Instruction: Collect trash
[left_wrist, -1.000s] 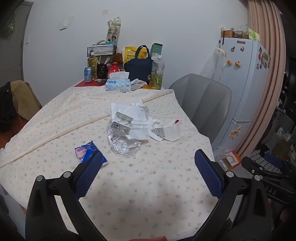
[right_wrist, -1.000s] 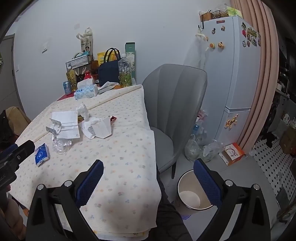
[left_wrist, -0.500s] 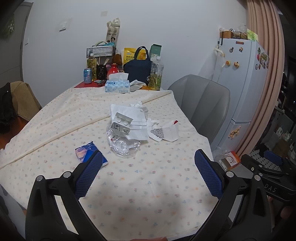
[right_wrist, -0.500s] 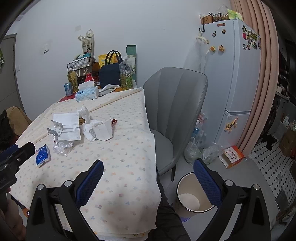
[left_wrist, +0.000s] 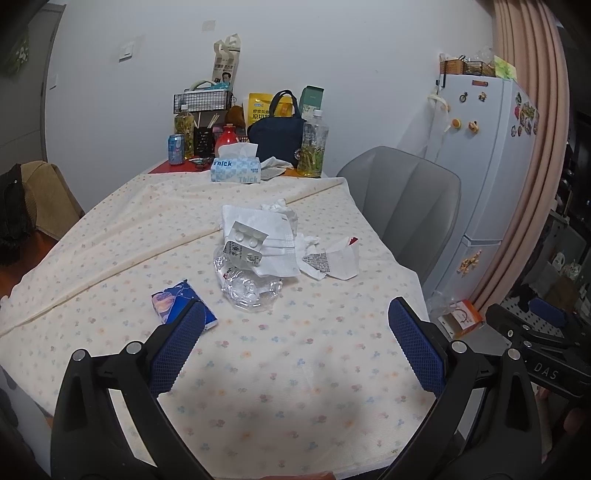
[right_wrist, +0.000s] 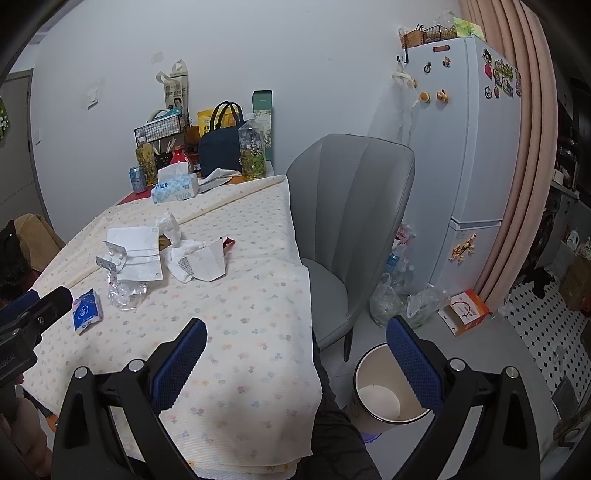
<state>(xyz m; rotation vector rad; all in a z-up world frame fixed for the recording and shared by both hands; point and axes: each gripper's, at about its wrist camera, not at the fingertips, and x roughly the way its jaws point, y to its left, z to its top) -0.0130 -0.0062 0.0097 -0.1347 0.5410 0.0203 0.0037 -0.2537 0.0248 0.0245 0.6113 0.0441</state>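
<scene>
Hovering agape — both grippers (left_wrist: 295, 343) (right_wrist: 295, 354) above bare tablecloth (left_wrist: 295, 387).

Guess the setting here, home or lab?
Most likely a lived-in home dining corner. A white fridge covered in magnets stands by a pink curtain, a grey padded chair sits at a table under a floral tablecloth, and a waste bin stands on the floor beside it.

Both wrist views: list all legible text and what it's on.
"Thick" on the tissue box; its upper word reads partly as "nick".
"DAS" on the right claw's body, seen in the left view.
Yellow bag: Chinese print, too blurred to read.
Tall carton, can, blue packet, wrapper, blister pack: print too small.
</scene>
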